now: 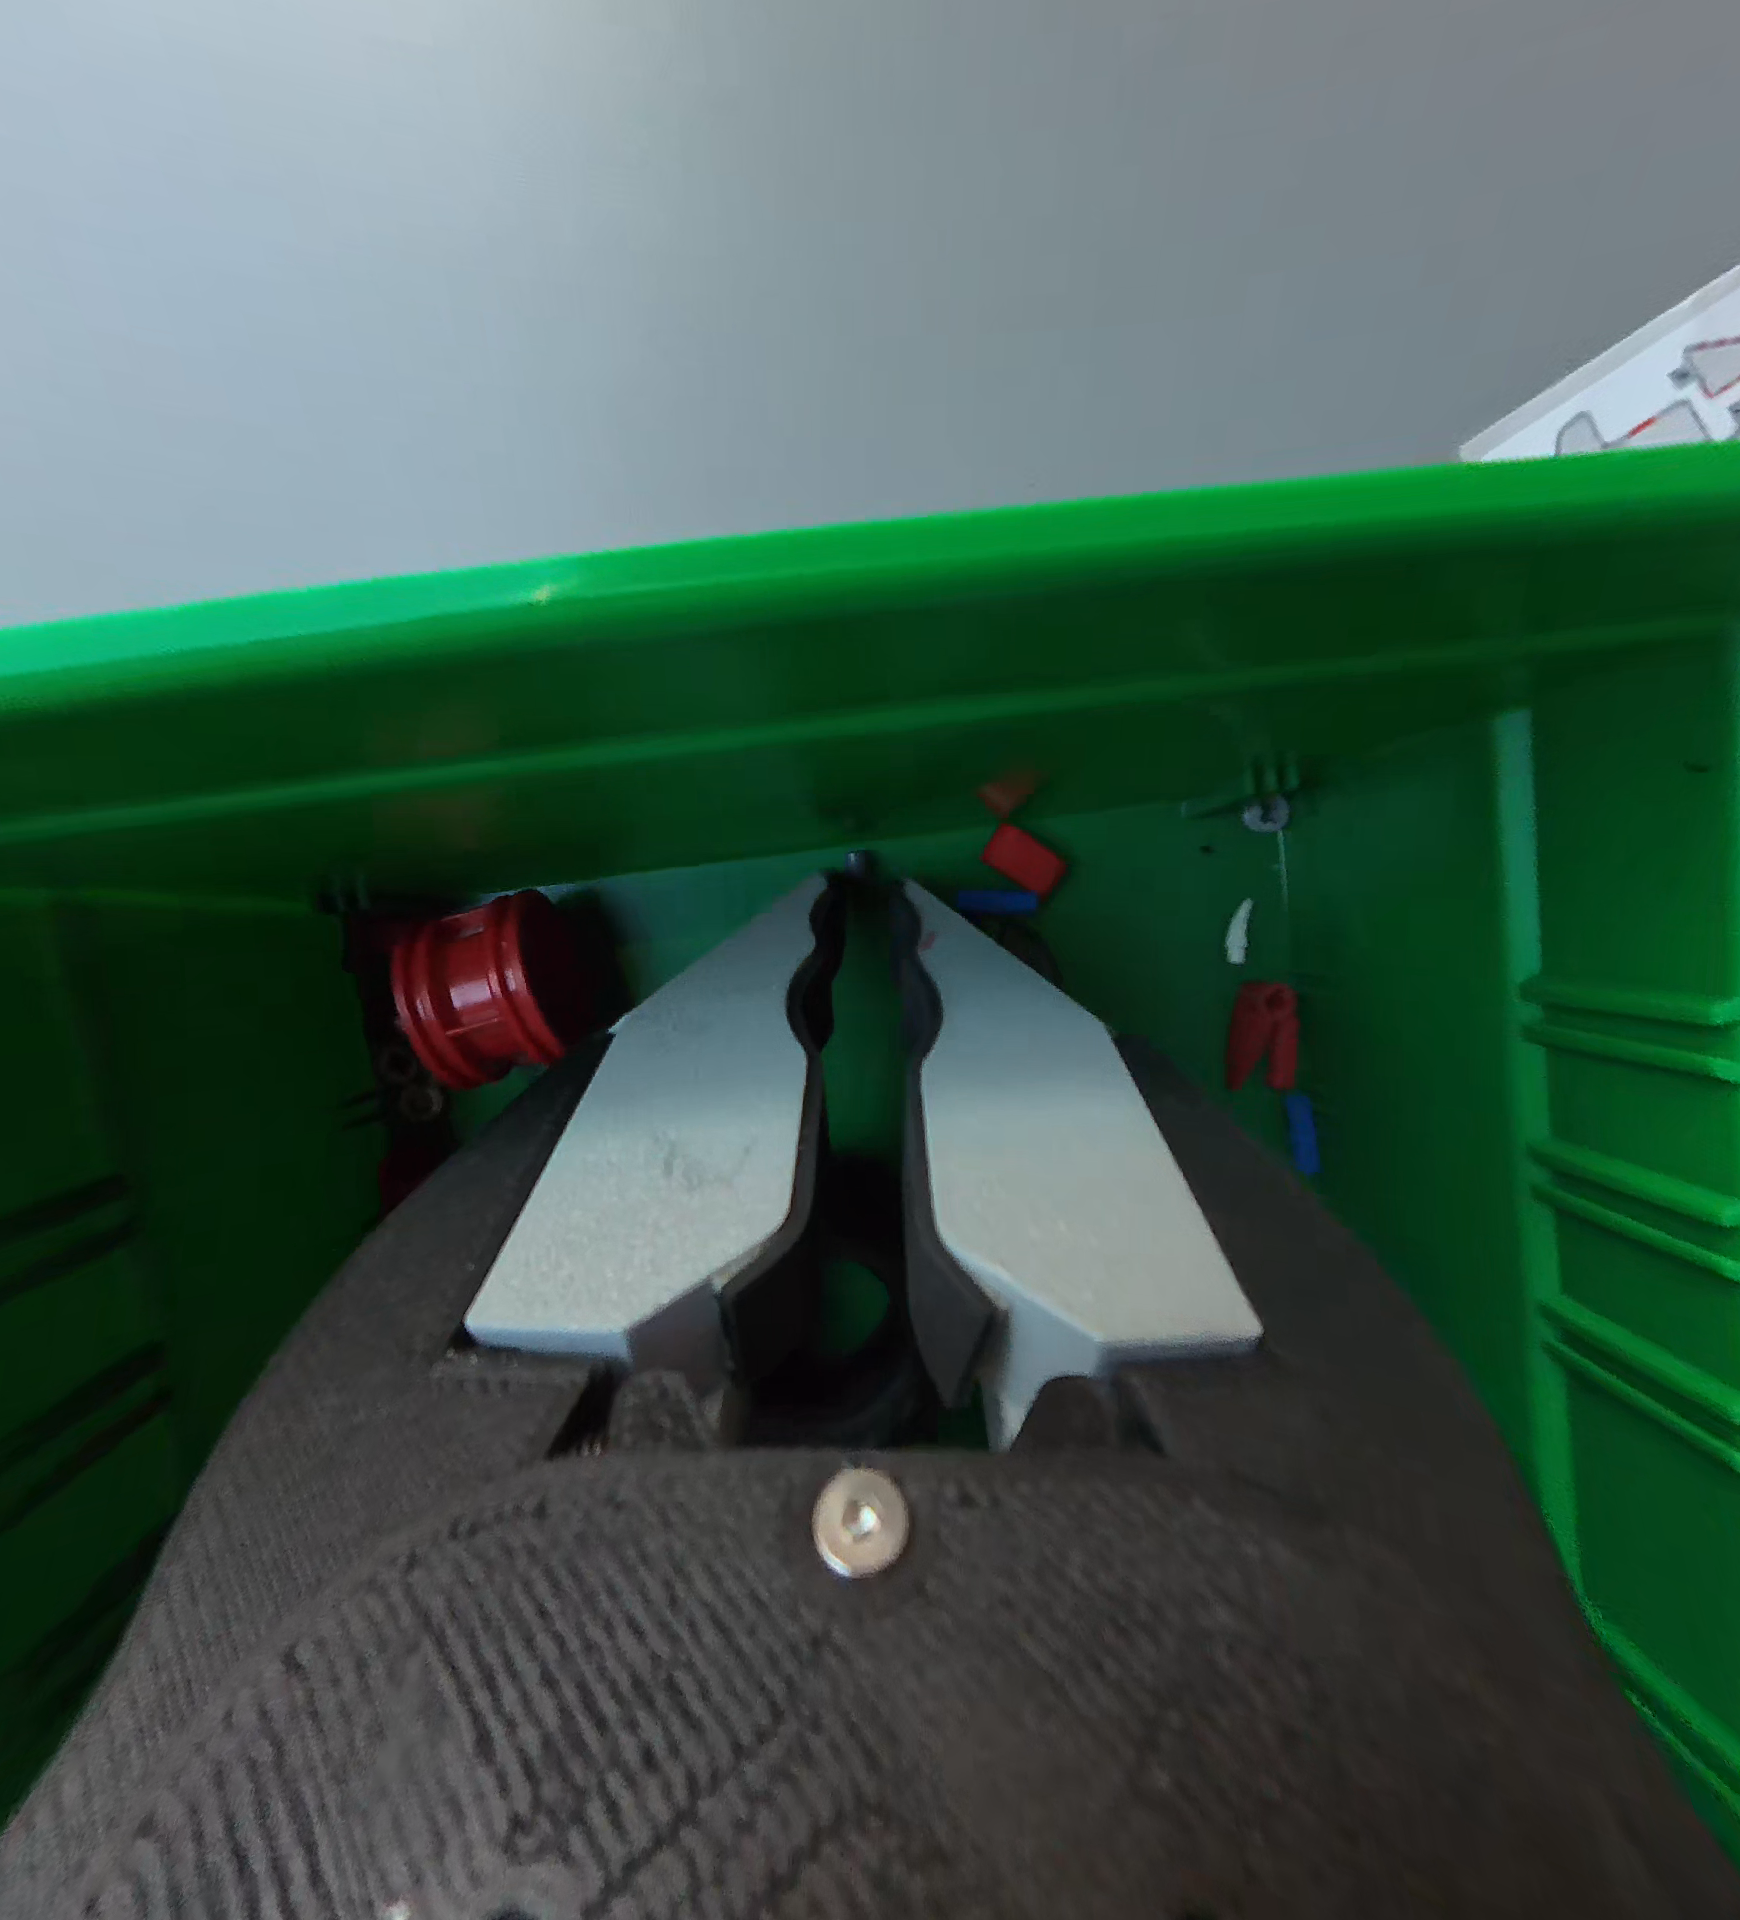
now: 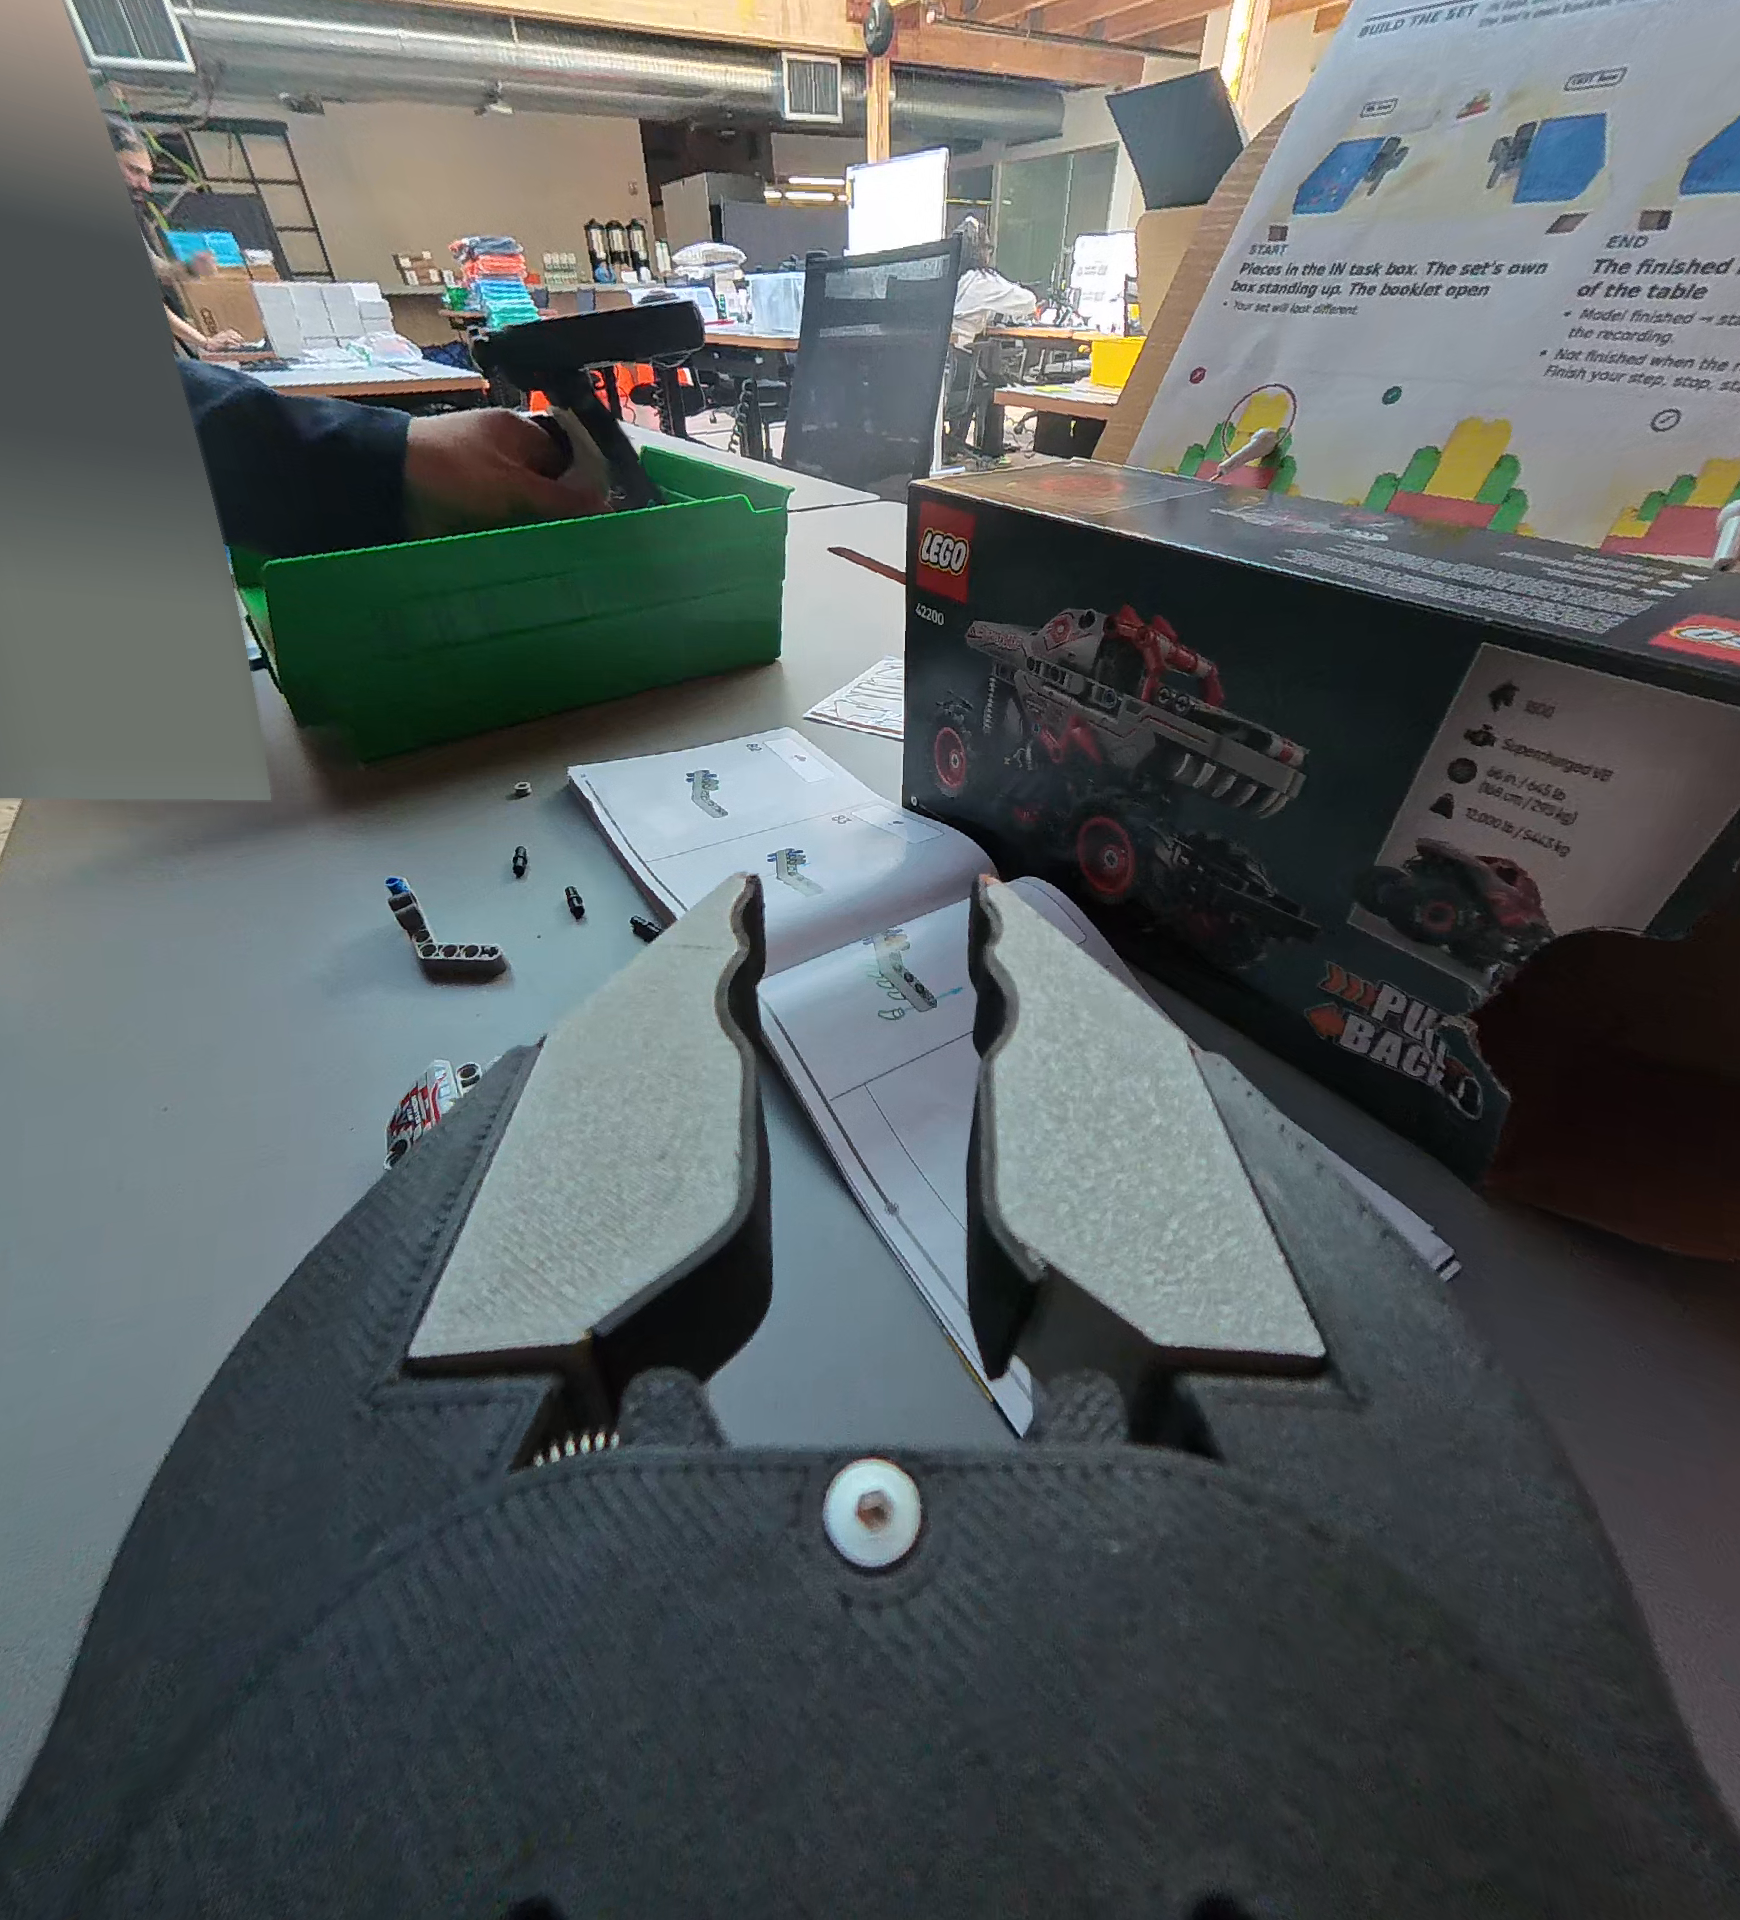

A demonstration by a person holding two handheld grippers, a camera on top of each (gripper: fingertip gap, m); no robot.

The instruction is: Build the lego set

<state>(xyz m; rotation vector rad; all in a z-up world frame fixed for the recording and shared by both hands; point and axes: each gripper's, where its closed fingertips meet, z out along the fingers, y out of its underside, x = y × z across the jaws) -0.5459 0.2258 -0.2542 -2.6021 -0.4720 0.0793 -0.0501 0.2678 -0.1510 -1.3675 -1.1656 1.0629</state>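
My left gripper [image 1: 861,883] reaches deep into the green bin [image 1: 845,665], its tips at the far wall. Its jaws are nearly together, with a small dark piece [image 1: 855,860] at the tips; it looks pinched. A red wheel hub [image 1: 481,987] lies left of the fingers. Small red pieces [image 1: 1022,857] and a blue pin [image 1: 1300,1132] lie to the right. My right gripper [image 2: 866,899] is open and empty, hovering over the open booklet [image 2: 845,831]. A grey angled beam [image 2: 445,935] and three black pins [image 2: 575,902] lie on the table to its left.
The set's box [image 2: 1261,779] stands right of the booklet, with an instruction poster [image 2: 1520,260] behind. The green bin [image 2: 533,613] sits at the far left, a person's hand [image 2: 492,468] holding the left gripper in it. A white and red part [image 2: 424,1107] lies by my right gripper. From my left tips it is roughly 6 cm to the red wheel hub [image 1: 481,987]; from my right, 55 cm. From the left gripper's tips to the blue pin [image 1: 1300,1132] is close to 9 cm.
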